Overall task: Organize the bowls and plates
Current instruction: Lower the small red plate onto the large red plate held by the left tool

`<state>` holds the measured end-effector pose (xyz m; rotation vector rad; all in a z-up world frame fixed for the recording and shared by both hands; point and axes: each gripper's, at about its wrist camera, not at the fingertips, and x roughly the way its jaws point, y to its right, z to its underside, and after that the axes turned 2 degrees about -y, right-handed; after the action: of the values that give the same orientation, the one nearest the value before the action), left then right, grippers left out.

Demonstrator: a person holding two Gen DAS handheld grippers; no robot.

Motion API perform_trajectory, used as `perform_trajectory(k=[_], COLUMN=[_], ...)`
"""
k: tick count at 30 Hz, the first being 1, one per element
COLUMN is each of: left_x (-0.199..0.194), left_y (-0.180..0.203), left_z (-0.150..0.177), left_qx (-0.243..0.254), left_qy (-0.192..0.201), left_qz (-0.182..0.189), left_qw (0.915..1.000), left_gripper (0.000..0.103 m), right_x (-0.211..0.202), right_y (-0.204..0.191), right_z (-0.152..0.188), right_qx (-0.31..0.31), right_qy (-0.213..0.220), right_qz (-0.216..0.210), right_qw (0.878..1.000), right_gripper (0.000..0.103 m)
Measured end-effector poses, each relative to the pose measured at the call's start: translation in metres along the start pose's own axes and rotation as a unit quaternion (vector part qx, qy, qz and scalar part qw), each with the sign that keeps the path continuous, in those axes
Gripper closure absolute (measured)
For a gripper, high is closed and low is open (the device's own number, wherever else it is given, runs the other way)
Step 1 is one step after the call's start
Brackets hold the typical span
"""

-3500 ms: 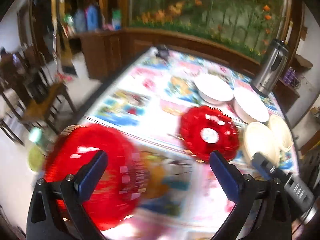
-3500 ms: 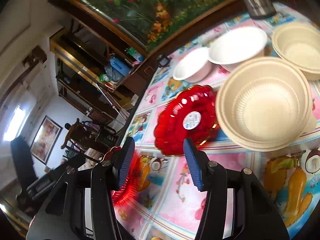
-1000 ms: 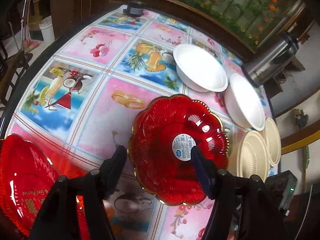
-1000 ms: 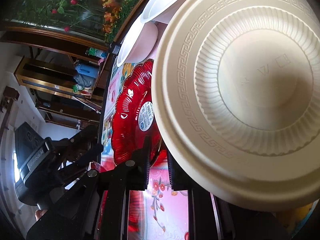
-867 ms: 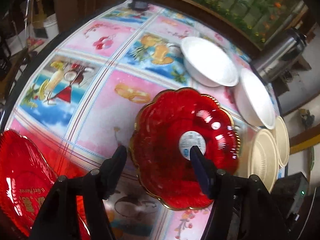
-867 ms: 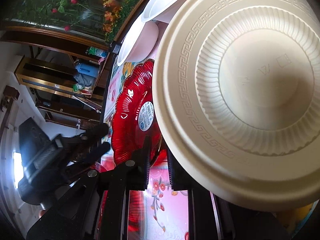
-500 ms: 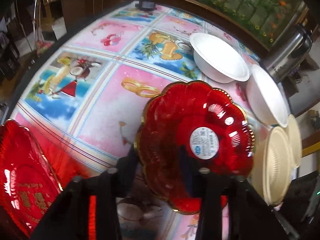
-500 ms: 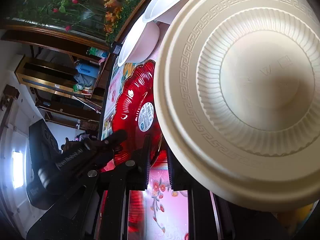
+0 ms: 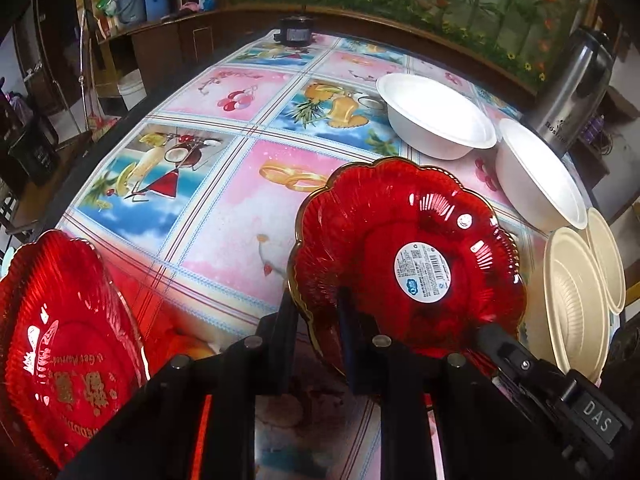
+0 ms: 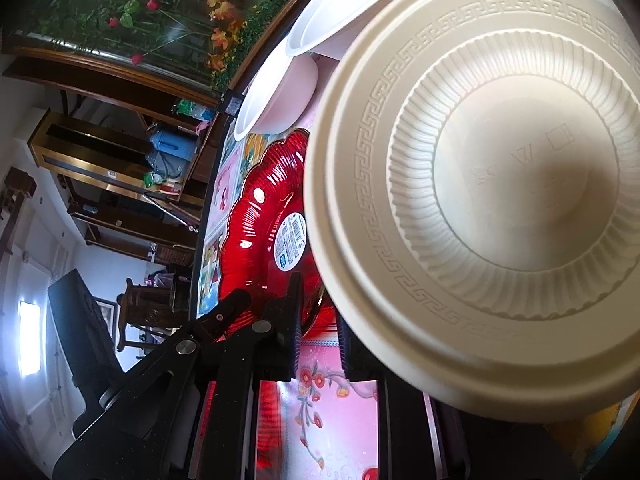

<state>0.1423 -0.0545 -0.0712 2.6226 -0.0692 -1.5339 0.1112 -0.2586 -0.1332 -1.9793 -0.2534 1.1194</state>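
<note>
My left gripper (image 9: pixel 316 308) is shut on the near rim of a red scalloped plate (image 9: pixel 404 256) with a white sticker; the plate tilts up off the tablecloth. It also shows in the right wrist view (image 10: pixel 264 220). A second red plate (image 9: pixel 60 344) with gold lettering lies at the near left. My right gripper (image 10: pixel 318 324) is shut on the rim of a cream ribbed bowl (image 10: pixel 500 200), which fills that view; the same bowl (image 9: pixel 576 300) stands right of the red plate, with another cream bowl (image 9: pixel 608 260) behind it.
Two white bowls (image 9: pixel 436 116) (image 9: pixel 536 172) sit at the far right of the fruit-print tablecloth (image 9: pixel 224 184). A steel thermos (image 9: pixel 572 96) stands behind them. A small black device (image 9: pixel 296 34) rests at the table's far edge. Chairs and shelves lie left.
My left gripper has shut on the sticker plate's near rim and tipped it up. The right gripper still holds the cream bowl, barely moved.
</note>
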Motion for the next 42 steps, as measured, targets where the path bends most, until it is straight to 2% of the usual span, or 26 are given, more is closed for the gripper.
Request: perform_trajectory(k=[12,19,28,35,42], left_x=[-0.023,-0.048,-0.099,-0.132,-0.146], left_y=[-0.008,-0.015,-0.025,-0.069,-0.126], left_z=[0.025,0.045,0.063,0.07,0.08], left_qx=[0.003,0.009,0.02,-0.007,-0.055], left_qy=[0.018,0.03,0.079,0.106,0.119], left_qz=[0.01,0.036,0.059,0.048,0.012], left_qw=[0.9998,0.9989,0.995,0.9932,0.9913], left_gripper=[0.086,0.086,0.086,0.085,0.085], right_x=[-0.007,-0.025,-0.069,-0.072,-0.035], right_y=[-0.001,-0.006,-0.039,-0.078,-0.123], right_z=[0.007,0.023,0.044,0.061,0.084], right_qx=[-0.013,-0.039,-0.092,-0.128,-0.168], right_qy=[-0.002,0.006,0.031,0.016,-0.029], right_qz=[0.001,-0.015,-0.014,-0.038,-0.059], right_qw=[1.0,0.999,0.995,0.991,0.984], right_gripper=[0.086,0.087,0.087,0.087,0.087])
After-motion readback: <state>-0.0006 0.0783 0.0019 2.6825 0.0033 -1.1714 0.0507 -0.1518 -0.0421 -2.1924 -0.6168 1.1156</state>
